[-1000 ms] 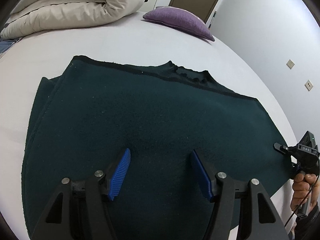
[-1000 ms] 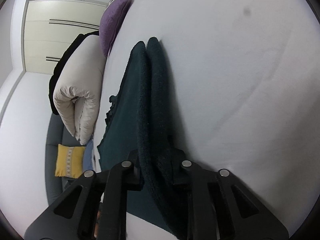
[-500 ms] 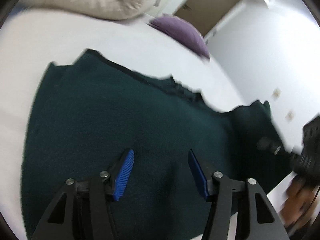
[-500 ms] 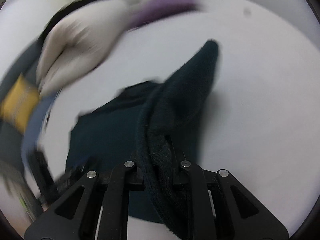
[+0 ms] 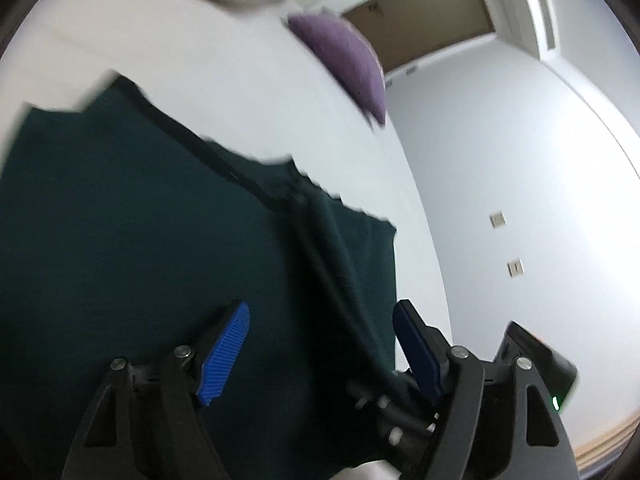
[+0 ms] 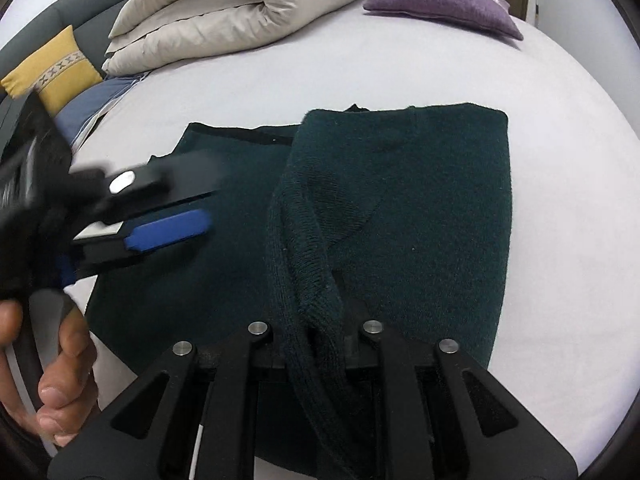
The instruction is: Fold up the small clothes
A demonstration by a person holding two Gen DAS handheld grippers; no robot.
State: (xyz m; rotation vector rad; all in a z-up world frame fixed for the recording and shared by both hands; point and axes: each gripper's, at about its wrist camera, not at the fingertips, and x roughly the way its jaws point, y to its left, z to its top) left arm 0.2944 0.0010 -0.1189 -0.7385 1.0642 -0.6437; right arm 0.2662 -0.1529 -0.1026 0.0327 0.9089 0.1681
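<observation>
A dark green knitted sweater [image 6: 420, 200] lies on the white bed [image 6: 280, 80]. Its right side is folded over the middle, with the fold edge running toward me. My right gripper [image 6: 316, 320] is shut on the sweater's lower edge, a bunch of knit pinched between its jaws. My left gripper [image 5: 320, 348] is open, with blue pads [image 5: 224, 356], and hovers over the sweater [image 5: 120, 240] near its lower part. It also shows at the left of the right wrist view [image 6: 168, 228], held by a hand.
A rolled beige duvet [image 6: 224, 12] and a purple pillow [image 6: 444, 8] lie at the far side of the bed. A yellow cushion [image 6: 52, 68] rests on a grey sofa at the left. A wall with sockets [image 5: 498, 220] stands to the right.
My right gripper has carried the sweater's right side up and over onto the middle, making a fold. My left gripper stayed open and shifted right over the sweater.
</observation>
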